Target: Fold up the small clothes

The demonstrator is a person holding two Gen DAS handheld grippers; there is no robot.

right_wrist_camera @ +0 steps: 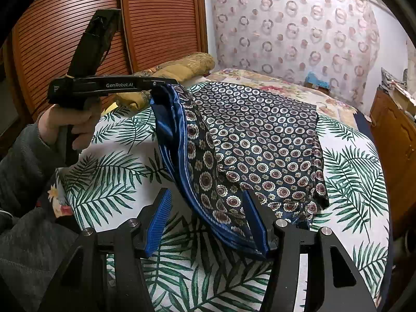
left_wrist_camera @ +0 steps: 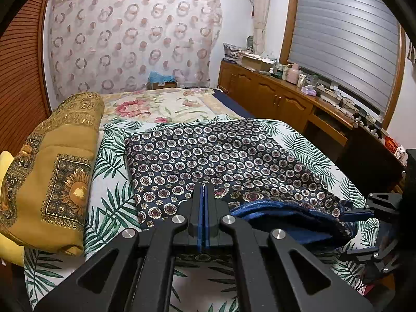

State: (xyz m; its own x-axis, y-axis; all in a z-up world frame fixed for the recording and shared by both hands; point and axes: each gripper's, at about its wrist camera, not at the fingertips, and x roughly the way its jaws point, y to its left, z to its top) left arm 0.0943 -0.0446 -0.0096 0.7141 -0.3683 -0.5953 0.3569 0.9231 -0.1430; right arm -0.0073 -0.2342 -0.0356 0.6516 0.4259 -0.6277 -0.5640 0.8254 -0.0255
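Above bedspread (right_wrist_camera: 109,182), left gripper (right_wrist_camera: 158,88) tilted, scarf-clamped.

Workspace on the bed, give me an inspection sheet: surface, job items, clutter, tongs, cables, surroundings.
Surface: palm-leaf sheet over the bed, floral cover behind it.
Job's things: navy patterned scarf, partly folded, flat on the sheet except one corner lifted at the left.
Clutter: mustard sunflower cloth bundled along the bed's left edge, apart from the scarf.
Tongs: left tongs shut on the scarf's raised corner; right tongs open, the scarf's near edge lying between the pads, not pinched.
Cables: some wires among items on the cabinet top; none on the bed.
Surroundings: slatted wooden doors, ring-patterned curtain, window blind.
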